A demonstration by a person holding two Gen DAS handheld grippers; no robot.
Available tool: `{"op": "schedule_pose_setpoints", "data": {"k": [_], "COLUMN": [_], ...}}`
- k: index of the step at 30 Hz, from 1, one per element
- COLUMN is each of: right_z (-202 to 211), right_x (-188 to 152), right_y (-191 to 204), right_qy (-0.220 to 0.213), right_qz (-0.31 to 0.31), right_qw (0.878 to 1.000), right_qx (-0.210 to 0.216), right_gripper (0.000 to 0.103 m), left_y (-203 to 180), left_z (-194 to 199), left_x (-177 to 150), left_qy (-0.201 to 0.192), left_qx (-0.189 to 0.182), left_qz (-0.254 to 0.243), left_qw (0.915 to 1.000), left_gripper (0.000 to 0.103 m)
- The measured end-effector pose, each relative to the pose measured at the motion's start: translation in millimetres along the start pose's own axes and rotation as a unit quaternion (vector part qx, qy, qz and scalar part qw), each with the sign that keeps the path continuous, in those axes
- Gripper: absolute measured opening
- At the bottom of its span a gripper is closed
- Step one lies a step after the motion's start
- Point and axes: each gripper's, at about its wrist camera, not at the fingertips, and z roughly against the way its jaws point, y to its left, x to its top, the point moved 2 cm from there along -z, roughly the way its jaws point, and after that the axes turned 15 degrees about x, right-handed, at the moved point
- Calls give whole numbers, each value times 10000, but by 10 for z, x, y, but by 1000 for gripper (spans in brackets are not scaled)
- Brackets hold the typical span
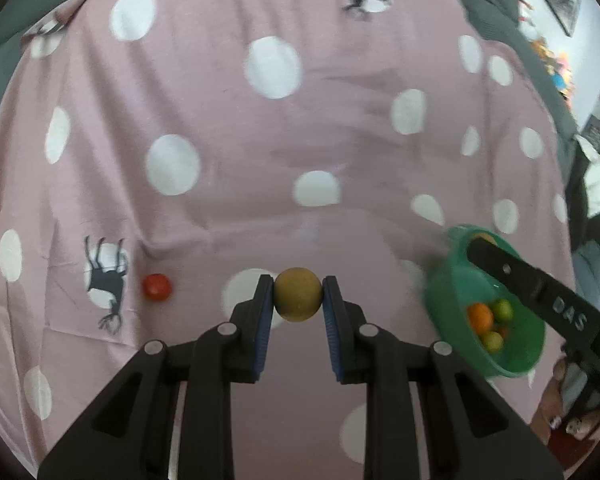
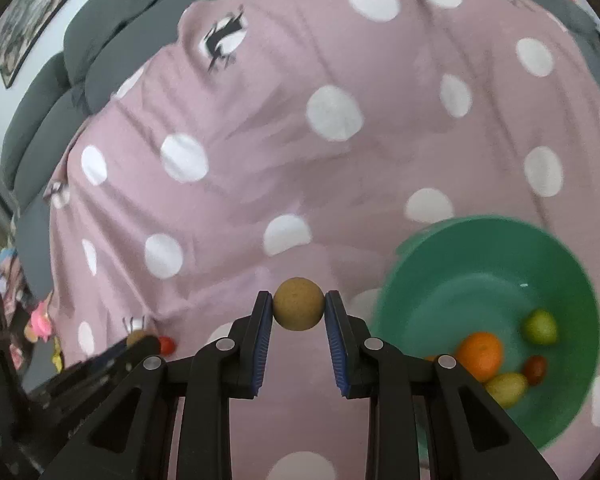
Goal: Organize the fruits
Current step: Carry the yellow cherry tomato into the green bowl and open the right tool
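Item: 2 round tan fruits, 1 clamped by left gripper (image 1: pixel 298 294), 1 by right gripper (image 2: pixel 299 308), at frame centres. Green bowl (image 2: pixel 452 256) lower right. Risk: smooth balls squeezed out mid-carry, lost on pink cloth (image 1: pixel 260 152).

Left wrist view: looks forward and down along its own fingers, close above the pink dotted cloth (image 1: pixel 236 168).
Right wrist view: same steep downward angle, close over the cloth (image 2: pixel 260 168).
Shared: cloth, green bowl (image 1: pixel 452 300) (image 2: pixel 480 248), red fruit (image 1: pixel 156 287) (image 2: pixel 167 345).
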Motion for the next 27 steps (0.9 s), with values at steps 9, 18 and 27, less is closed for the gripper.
{"op": "schedule_pose_setpoints", "data": {"k": [9, 18, 27], "right_z": [419, 612, 675], "right_x": [119, 132, 83], "right_y": [-387, -702, -1080], "right_qy": [-442, -548, -433], "right_qz": [-146, -321, -658], "right_qw": [9972, 9925, 9841], "right_qx": [-593, -1042, -1595], "right_gripper": [29, 29, 29], "left_y": [-592, -1299, -1779], "left_z": [225, 180, 8], "left_x": [-142, -176, -317], "left_qy": [-154, 6, 294], "left_qx": [-318, -814, -985], "left_qz": [-596, -927, -1256], "left_qw": [9976, 9924, 9868], "left_gripper": [24, 24, 24]}}
